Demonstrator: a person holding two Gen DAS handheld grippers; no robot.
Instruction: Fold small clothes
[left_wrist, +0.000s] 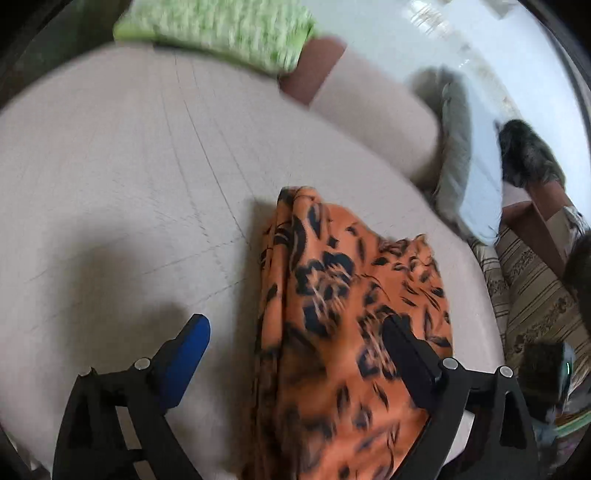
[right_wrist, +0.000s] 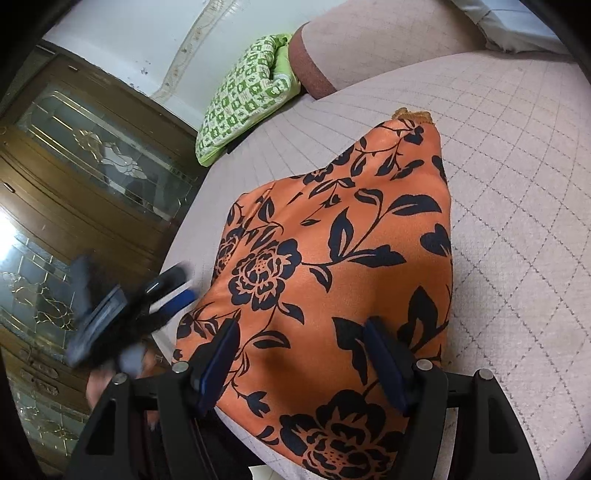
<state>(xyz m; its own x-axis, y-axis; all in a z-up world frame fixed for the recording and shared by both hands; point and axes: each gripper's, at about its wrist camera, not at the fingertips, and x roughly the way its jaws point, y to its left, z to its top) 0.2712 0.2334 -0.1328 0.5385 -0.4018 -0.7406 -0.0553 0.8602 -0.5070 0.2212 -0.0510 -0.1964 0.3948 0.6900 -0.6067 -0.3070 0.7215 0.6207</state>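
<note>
Orange cloth (right_wrist: 332, 258), a smooth, slightly shiny fabric printed with dark navy peonies and leaves, lies rumpled on a pale quilted mattress (right_wrist: 517, 221) stitched in a diamond grid. Nearest, the right tongs (right_wrist: 301, 354) hang over its near end, blue-padded jaws well apart with the cloth between them; I cannot tell whether the pads press on it. The left tongs (left_wrist: 295, 332) stand wide open, gripping nothing, 1 blue pad over bare mattress and the other finger over the cloth's bunched folds. Farther off, a green-and-white patterned quilt (right_wrist: 240, 103) lies folded at the mattress edge. Behind it stands a dark wooden cabinet (right_wrist: 74, 166) with leaded glass panels.
</note>
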